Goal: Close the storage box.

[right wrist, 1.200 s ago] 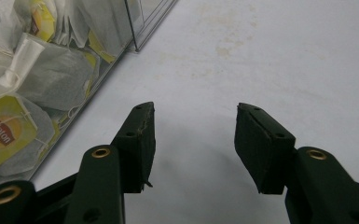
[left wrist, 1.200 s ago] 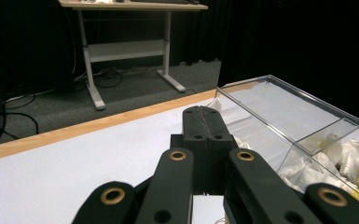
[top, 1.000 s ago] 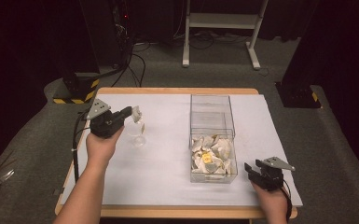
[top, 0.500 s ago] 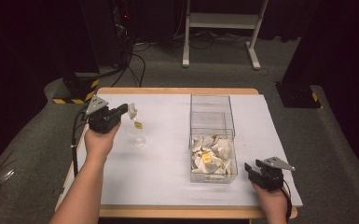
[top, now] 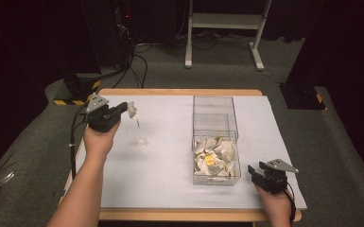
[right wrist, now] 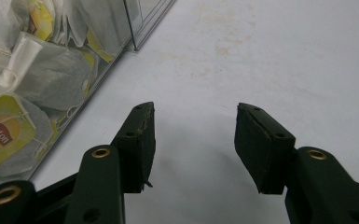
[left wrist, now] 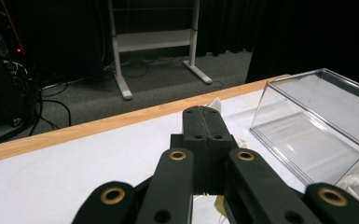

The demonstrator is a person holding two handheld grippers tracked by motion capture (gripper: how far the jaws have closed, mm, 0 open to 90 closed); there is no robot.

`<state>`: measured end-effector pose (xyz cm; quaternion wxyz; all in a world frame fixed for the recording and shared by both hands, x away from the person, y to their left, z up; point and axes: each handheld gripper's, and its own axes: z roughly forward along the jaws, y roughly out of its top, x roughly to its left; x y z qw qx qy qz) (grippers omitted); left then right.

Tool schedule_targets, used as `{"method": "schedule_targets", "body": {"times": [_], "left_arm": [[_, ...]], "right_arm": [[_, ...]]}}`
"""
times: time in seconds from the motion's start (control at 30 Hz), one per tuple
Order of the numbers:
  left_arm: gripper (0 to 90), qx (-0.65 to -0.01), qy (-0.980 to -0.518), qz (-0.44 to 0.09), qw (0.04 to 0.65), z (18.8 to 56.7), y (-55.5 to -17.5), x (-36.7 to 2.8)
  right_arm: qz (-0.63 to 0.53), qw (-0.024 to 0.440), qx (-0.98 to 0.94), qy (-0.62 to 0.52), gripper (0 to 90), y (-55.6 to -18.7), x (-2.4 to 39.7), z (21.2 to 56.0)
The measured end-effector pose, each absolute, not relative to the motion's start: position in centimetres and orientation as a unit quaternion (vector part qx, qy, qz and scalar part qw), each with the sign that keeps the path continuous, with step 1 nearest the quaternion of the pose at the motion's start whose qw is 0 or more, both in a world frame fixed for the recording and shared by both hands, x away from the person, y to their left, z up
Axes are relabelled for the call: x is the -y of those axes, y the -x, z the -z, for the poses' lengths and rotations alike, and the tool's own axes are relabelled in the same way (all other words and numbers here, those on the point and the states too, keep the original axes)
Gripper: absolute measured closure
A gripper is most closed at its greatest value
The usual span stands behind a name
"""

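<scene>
My left gripper (top: 124,110) is shut on a white tea bag (top: 132,109), held just above a small clear glass (top: 139,136) on the table's left side. A thin string runs down from the bag toward the glass. In the left gripper view the jaws (left wrist: 206,122) are pressed together, with a white corner of the tea bag (left wrist: 216,103) peeking past their tips. My right gripper (top: 256,172) rests open near the front right edge, beside the clear box (top: 212,115). Nothing lies between its jaws (right wrist: 193,135).
The clear plastic box (left wrist: 317,126) stands right of centre, its near half holding several tea bags (top: 215,157), some with yellow tags (right wrist: 2,130). White table cover (top: 170,170) reaches to the wooden edge. Cables and a metal frame (top: 222,21) lie on the floor beyond.
My left gripper has shifted slightly toward the far side with the tea bag, which now sits higher over the glass. The right gripper has not moved.
</scene>
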<state>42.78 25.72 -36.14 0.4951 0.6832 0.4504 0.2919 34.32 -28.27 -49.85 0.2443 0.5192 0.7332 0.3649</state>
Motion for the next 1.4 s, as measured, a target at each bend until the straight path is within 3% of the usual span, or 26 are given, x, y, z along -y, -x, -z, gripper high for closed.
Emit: {"method": "schedule_targets", "body": {"times": [1.4], "left_arm": [[90.0, -0.466, -0.721, -0.261, 0.440, 42.1, -42.3, -24.7]], "right_arm": [[-0.359, 0.246, -0.736, -0.518, 48.3, -34.3, 28.1, 49.9]]}}
